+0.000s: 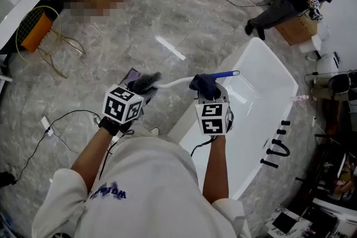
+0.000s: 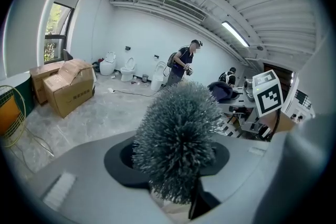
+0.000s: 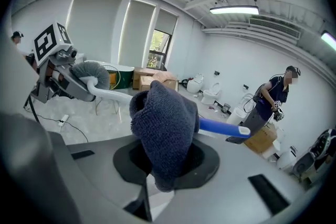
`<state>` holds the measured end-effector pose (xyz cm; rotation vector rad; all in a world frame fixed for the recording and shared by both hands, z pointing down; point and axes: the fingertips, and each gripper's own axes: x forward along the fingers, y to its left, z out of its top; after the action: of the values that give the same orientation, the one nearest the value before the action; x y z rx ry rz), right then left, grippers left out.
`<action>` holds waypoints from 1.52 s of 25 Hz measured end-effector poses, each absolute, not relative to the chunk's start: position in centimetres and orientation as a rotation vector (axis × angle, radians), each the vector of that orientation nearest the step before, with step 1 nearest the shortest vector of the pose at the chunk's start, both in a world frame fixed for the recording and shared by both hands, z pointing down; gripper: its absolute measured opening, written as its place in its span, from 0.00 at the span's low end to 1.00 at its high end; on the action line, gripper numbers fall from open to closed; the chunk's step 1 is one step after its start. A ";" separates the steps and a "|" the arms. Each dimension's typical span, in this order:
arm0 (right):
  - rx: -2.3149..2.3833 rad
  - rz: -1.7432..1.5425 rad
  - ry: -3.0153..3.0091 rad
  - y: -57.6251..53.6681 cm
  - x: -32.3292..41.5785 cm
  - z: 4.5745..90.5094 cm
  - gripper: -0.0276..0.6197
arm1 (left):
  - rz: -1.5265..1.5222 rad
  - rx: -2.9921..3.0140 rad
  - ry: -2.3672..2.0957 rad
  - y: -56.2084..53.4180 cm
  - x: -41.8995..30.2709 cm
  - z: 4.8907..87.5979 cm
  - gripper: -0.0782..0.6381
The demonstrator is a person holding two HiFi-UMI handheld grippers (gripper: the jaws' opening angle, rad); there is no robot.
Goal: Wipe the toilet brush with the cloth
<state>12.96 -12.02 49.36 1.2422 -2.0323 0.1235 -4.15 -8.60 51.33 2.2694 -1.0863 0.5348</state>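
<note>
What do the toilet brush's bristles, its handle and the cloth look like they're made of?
The toilet brush bristles look like stiff plastic fibre, grey and matte: fine separate spikes radiate outward. The handle is likely smooth moulded plastic, white with a blue end, with a slight sheen. The cloth seems to be dark blue knitted or terry fabric, soft and matte, with a visible looped texture.

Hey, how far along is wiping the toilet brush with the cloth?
Done: left tool holds the toilet brush below its bristles, right tool is shut on the cloth. In hand: cloth wraps the handle near the blue end. Left: unclear; I cannot tell how much is wiped.
</note>
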 end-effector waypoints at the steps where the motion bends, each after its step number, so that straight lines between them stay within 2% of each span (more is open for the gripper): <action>1: 1.252 0.131 -2.024 -12.1 13.4 49.4 0.15 | 0.535 2.266 -1.088 -8.6 -4.3 51.4 0.37; 16: 1.383 0.210 -1.987 -12.4 16.2 49.9 0.14 | 0.468 2.146 -1.192 -8.3 -8.5 53.2 0.37; 30: 1.363 0.286 -2.081 -13.7 10.6 51.2 0.14 | 0.493 2.072 -1.333 -7.4 -14.7 53.4 0.37; 38: 1.483 0.390 -1.904 -19.4 15.2 52.5 0.14 | 0.505 2.088 -1.222 -11.3 -15.0 54.4 0.37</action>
<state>15.18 -19.44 52.52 1.4834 -1.9040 0.3901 -15.04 -11.30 54.42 2.0879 -1.2216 0.5047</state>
